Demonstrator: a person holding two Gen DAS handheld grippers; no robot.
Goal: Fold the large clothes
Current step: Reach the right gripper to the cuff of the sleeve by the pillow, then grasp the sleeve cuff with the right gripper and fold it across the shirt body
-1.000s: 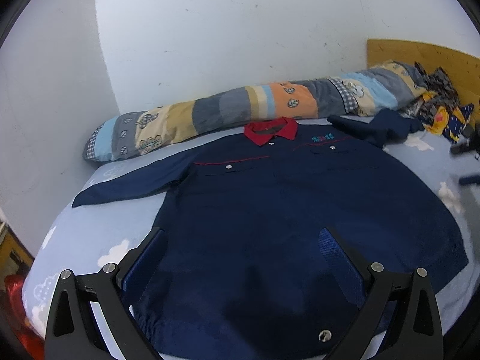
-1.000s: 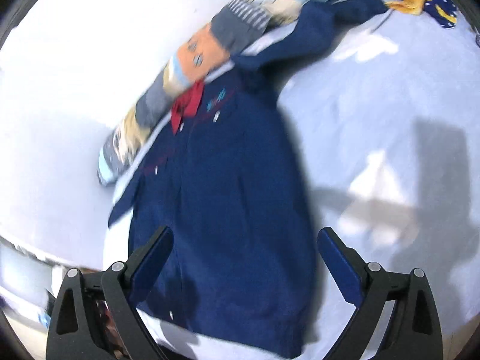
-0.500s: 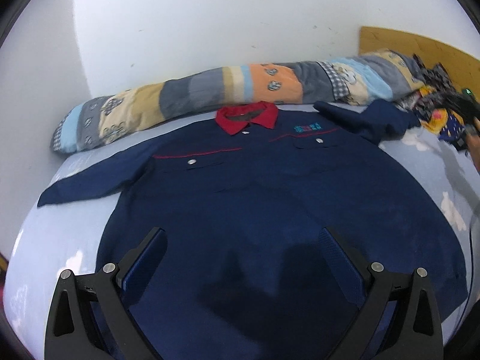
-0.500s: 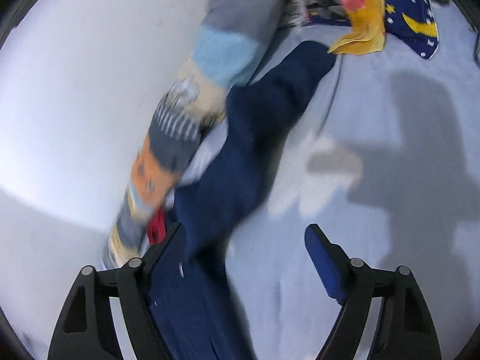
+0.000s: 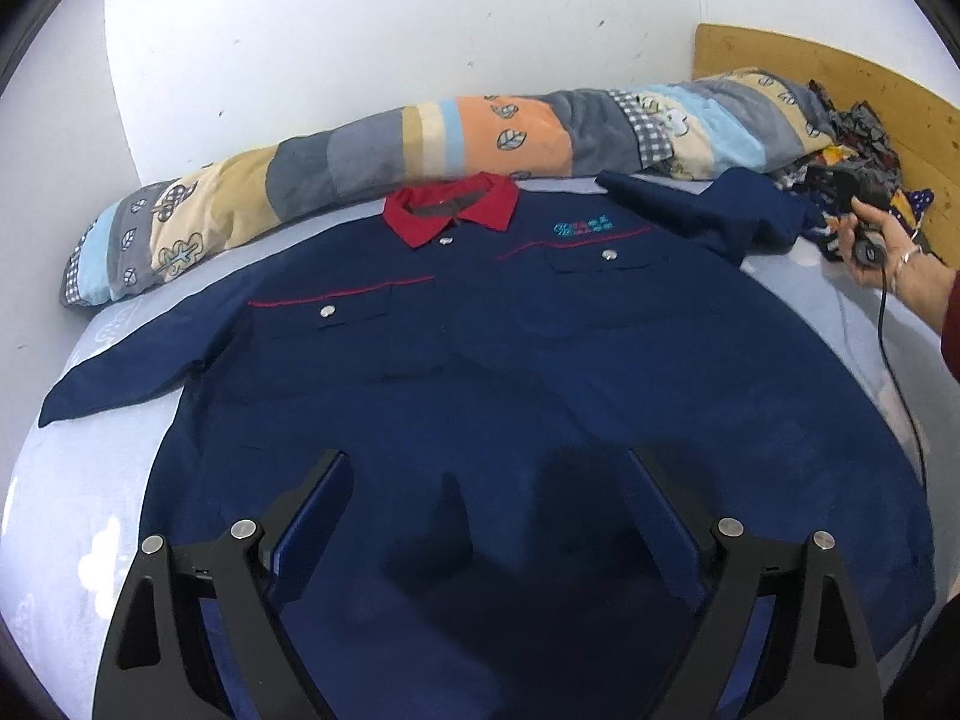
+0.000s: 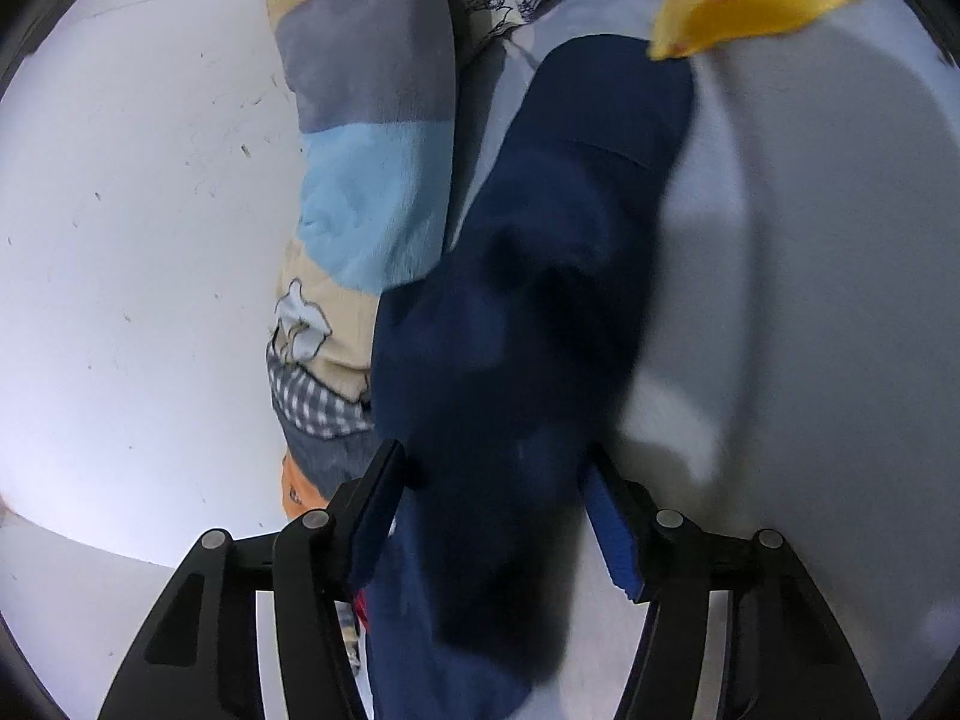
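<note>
The navy shirt (image 5: pixel 492 372) lies front-up and spread flat on the bed (image 5: pixel 78 498), collar toward the patchwork pillow (image 5: pixel 372 150). No fold looks made yet. My left tool (image 5: pixel 489 498) hovers above the hem with its fingers apart and empty. My right tool (image 6: pixel 495 516) straddles the bunched sleeve (image 6: pixel 540 300), fingers apart around it, not yet clamped. Both sleeves and the body remain.
</note>
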